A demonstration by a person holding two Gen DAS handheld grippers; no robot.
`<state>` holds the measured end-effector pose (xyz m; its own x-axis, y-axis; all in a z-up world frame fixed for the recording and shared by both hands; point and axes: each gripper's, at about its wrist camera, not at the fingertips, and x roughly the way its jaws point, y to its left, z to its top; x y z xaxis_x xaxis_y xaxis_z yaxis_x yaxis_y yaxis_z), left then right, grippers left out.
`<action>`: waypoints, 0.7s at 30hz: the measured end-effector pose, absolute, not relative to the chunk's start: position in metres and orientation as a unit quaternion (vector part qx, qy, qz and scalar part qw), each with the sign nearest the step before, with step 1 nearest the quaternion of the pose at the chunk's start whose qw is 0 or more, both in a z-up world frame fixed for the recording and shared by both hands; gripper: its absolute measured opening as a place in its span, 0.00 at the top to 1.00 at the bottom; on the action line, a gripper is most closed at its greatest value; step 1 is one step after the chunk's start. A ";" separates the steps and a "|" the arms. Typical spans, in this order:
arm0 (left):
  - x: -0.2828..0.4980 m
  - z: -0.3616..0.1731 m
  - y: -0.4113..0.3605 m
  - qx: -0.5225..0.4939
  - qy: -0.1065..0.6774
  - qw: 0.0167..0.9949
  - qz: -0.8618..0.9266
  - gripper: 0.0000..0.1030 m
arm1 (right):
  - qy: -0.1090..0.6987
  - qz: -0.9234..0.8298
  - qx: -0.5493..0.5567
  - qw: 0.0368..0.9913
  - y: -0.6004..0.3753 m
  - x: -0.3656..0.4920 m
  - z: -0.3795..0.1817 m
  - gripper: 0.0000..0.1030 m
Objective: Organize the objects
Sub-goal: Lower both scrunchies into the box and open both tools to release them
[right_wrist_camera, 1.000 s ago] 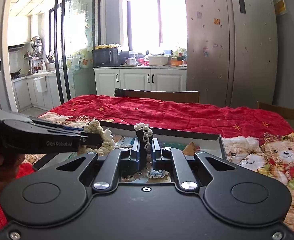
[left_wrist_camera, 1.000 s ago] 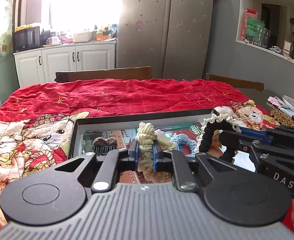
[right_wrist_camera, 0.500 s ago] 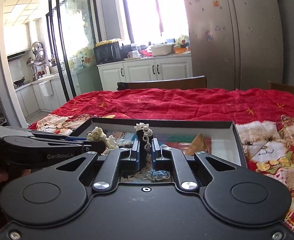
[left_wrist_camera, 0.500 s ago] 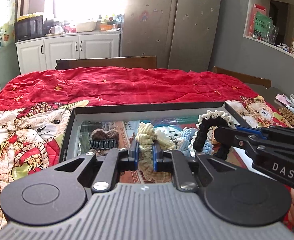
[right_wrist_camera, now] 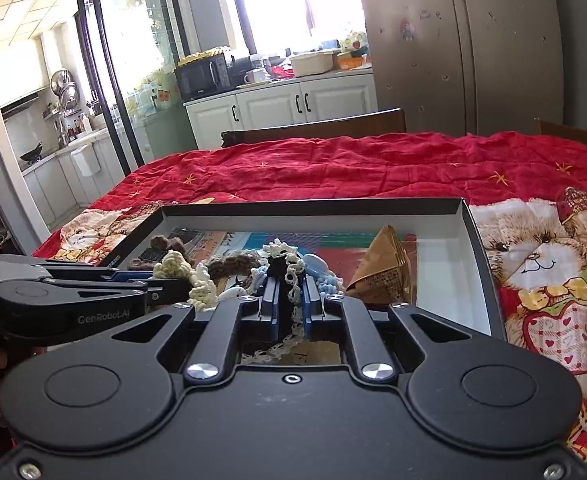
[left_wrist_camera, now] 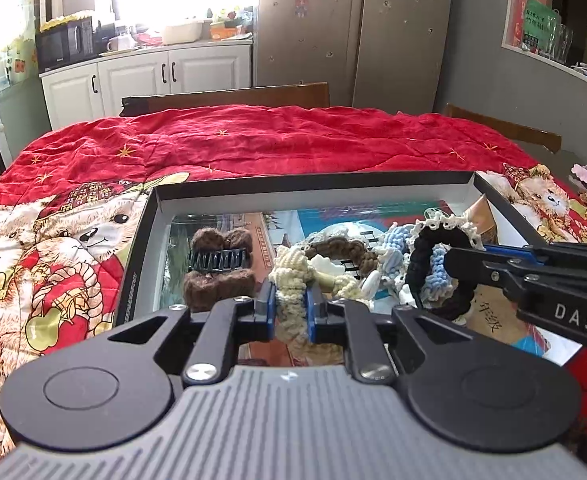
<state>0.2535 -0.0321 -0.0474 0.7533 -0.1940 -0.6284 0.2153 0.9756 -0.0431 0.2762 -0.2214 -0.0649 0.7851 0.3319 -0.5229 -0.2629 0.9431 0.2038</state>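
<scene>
A big red blanket (left_wrist_camera: pixel 253 144) with teddy bear pictures covers the table and fills the middle of both views. On it sits a wide, flat black box (left_wrist_camera: pixel 313 182), low in the middle of each frame. Inside the box lies a pile of hair ties and clips. A brown fuzzy clip (left_wrist_camera: pixel 217 264) lies at the left side of the box, apart from the pile. A gold paper packet (right_wrist_camera: pixel 385 272) stands at the right side.

The left gripper (left_wrist_camera: pixel 290 312) is at the bottom middle of the left wrist view. Its jaws are opening a little, and the cream hair tie (left_wrist_camera: pixel 291 280) is between them with the pads touching it.

The right gripper (right_wrist_camera: pixel 289 304) comes in from the right of that view. Its fingers are pressed tight on the black hair tie with white lace (left_wrist_camera: pixel 441 256), held just above the pile.
</scene>
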 end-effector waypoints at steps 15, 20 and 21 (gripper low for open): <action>0.247 -0.047 -0.035 0.031 0.322 0.940 -0.104 0.41 | 0.296 0.148 0.066 0.941 -0.223 0.274 -0.066 0.83; 0.245 -0.044 -0.036 0.033 0.315 0.943 -0.104 0.37 | 0.293 0.148 0.067 0.942 -0.224 0.273 -0.064 0.73; 0.245 -0.044 -0.036 0.033 0.314 0.943 -0.103 0.36 | 0.292 0.147 0.065 0.943 -0.224 0.272 -0.064 0.71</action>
<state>0.2449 -0.0356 -0.0435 0.7811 -0.1744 -0.5995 0.2160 0.9764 -0.0025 0.2722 -0.2241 -0.0641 0.7859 0.3162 -0.5313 -0.2399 0.9480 0.2094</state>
